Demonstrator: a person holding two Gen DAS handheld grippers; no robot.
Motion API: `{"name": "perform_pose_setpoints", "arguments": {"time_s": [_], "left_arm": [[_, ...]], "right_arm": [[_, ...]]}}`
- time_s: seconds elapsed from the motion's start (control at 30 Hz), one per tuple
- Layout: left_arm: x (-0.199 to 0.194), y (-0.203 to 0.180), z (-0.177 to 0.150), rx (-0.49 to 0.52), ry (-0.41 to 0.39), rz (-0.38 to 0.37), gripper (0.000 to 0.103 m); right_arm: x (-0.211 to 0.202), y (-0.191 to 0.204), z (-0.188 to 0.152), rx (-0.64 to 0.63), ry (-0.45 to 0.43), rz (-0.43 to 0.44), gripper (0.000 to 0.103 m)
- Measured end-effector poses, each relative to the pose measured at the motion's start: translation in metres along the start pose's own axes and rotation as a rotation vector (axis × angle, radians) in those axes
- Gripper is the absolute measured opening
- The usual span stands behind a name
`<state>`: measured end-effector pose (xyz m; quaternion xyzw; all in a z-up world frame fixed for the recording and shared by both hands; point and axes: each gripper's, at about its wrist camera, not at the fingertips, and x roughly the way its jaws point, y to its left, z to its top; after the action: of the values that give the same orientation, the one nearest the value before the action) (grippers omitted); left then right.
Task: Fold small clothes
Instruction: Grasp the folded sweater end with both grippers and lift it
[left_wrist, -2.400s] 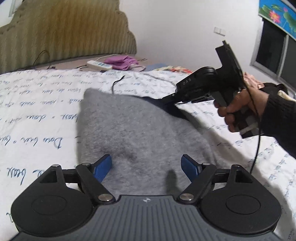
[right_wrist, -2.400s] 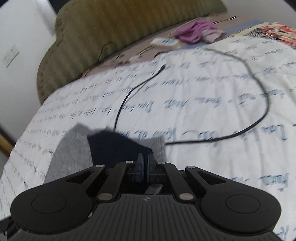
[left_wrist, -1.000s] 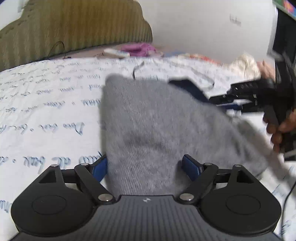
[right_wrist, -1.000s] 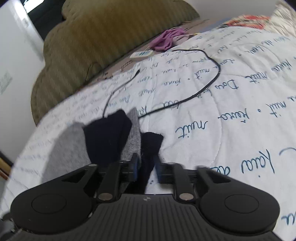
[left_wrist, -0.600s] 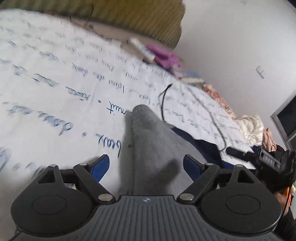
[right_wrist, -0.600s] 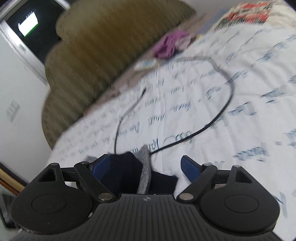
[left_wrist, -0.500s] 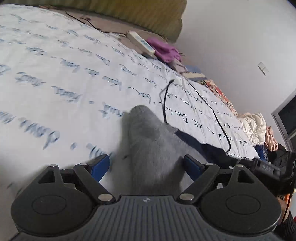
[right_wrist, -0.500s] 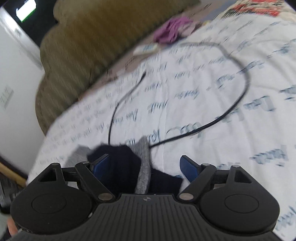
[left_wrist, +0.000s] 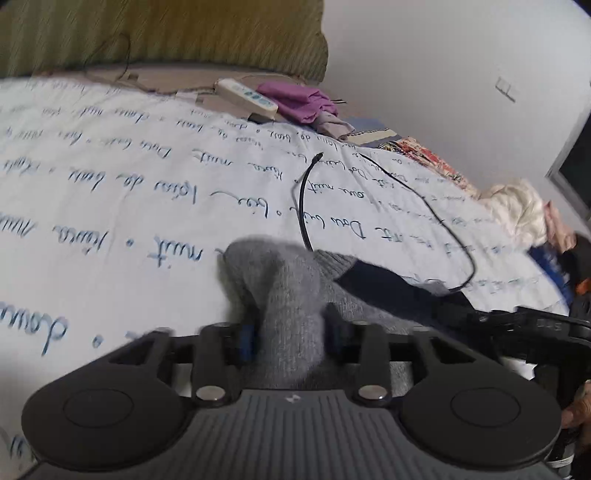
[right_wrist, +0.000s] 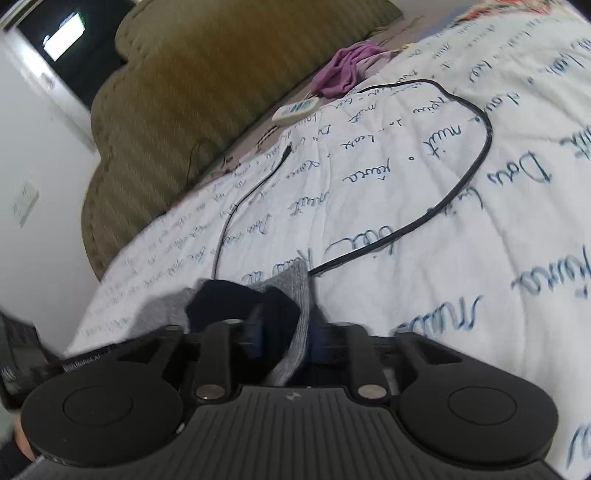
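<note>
Your left gripper (left_wrist: 290, 338) points down at a shallow angle over the bedspread (left_wrist: 110, 206), astride a raised fold of the grey garment (left_wrist: 291, 295). Your right gripper (right_wrist: 286, 334) tilts down likewise at the garment's far end, where grey knit and navy lining (right_wrist: 236, 299) bunch.

Left view only: the right tool's black body (left_wrist: 517, 325) at the right edge, and a pale heap of clothes (left_wrist: 517, 210). Right view only: the headboard's full curve (right_wrist: 192, 96) and a wall socket (right_wrist: 26, 201). Both show the black cable (left_wrist: 424, 199), the power strip (left_wrist: 245, 98) and the purple cloth (left_wrist: 299, 101).

Left jaws: partly open and closing, grey fold between them, pads near its sides; contact is blurred. Right jaws: partly open and closing on the grey edge (right_wrist: 299, 325); contact is unclear.
</note>
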<state>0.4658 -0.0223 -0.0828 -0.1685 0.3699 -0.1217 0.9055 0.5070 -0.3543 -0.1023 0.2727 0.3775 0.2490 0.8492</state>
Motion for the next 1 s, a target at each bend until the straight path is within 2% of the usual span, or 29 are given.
{"name": "perform_pose_setpoints", "arguments": {"time_s": [0.03, 0.07, 0.1, 0.13, 0.2, 0.27, 0.33, 0.4, 0.5, 0.57, 0.67, 0.7, 0.73, 0.77, 0.8, 0.83, 0.87, 1.0], "left_arm": [[-0.008, 0.005, 0.000, -0.026, 0.009, -0.013, 0.076], [-0.019, 0.012, -0.003, -0.050, 0.001, -0.029, 0.087], [-0.028, 0.019, -0.008, -0.074, -0.004, -0.048, 0.088], [-0.034, 0.027, -0.012, -0.109, 0.014, -0.063, 0.088], [-0.050, 0.045, -0.030, -0.227, 0.047, -0.088, 0.088], [-0.071, 0.055, -0.057, -0.313, 0.022, -0.161, 0.088], [-0.087, 0.050, -0.080, -0.294, 0.023, -0.199, 0.088], [-0.099, 0.043, -0.097, -0.257, 0.031, -0.228, 0.088], [-0.107, 0.030, -0.112, -0.206, 0.075, -0.299, 0.093], [-0.106, 0.022, -0.116, -0.150, 0.090, -0.319, 0.095], [-0.100, 0.025, -0.109, -0.236, 0.121, -0.357, 0.095], [-0.096, 0.025, -0.106, -0.258, 0.141, -0.377, 0.093], [-0.093, 0.024, -0.104, -0.262, 0.153, -0.363, 0.085], [-0.089, 0.020, -0.102, -0.240, 0.174, -0.322, 0.049], [-0.080, 0.015, -0.100, -0.208, 0.219, -0.264, 0.021], [-0.078, 0.014, -0.099, -0.195, 0.232, -0.236, 0.020], [-0.077, 0.014, -0.098, -0.182, 0.242, -0.249, 0.017], [-0.087, 0.009, -0.092, -0.113, 0.234, -0.232, 0.014]], "right_arm": [[-0.010, 0.003, -0.001, 0.011, -0.008, 0.009, 0.079], [-0.022, 0.006, -0.003, 0.011, -0.026, 0.025, 0.087], [-0.034, 0.006, -0.008, 0.009, -0.041, 0.044, 0.097], [-0.044, 0.004, -0.013, 0.018, -0.034, 0.070, 0.097], [-0.060, -0.005, -0.024, 0.062, 0.010, 0.098, 0.089], [-0.074, -0.013, -0.045, 0.105, 0.039, 0.132, 0.086], [-0.082, -0.017, -0.073, 0.117, 0.095, 0.160, 0.088], [-0.091, -0.012, -0.092, 0.087, 0.100, 0.172, 0.086], [-0.094, -0.007, -0.108, 0.177, 0.149, 0.286, 0.086], [-0.091, -0.005, -0.113, 0.195, 0.169, 0.320, 0.086], [-0.087, -0.007, -0.113, 0.251, 0.150, 0.337, 0.086], [-0.084, -0.008, -0.112, 0.272, 0.149, 0.347, 0.086], [-0.081, -0.006, -0.111, 0.275, 0.152, 0.351, 0.085], [-0.079, -0.003, -0.112, 0.261, 0.155, 0.341, 0.080], [-0.074, 0.000, -0.113, 0.243, 0.179, 0.311, 0.058], [-0.069, 0.001, -0.116, 0.234, 0.219, 0.270, 0.020], [-0.065, 0.000, -0.120, 0.228, 0.240, 0.248, 0.020], [-0.070, 0.003, -0.123, 0.232, 0.217, 0.278, 0.020]]}}
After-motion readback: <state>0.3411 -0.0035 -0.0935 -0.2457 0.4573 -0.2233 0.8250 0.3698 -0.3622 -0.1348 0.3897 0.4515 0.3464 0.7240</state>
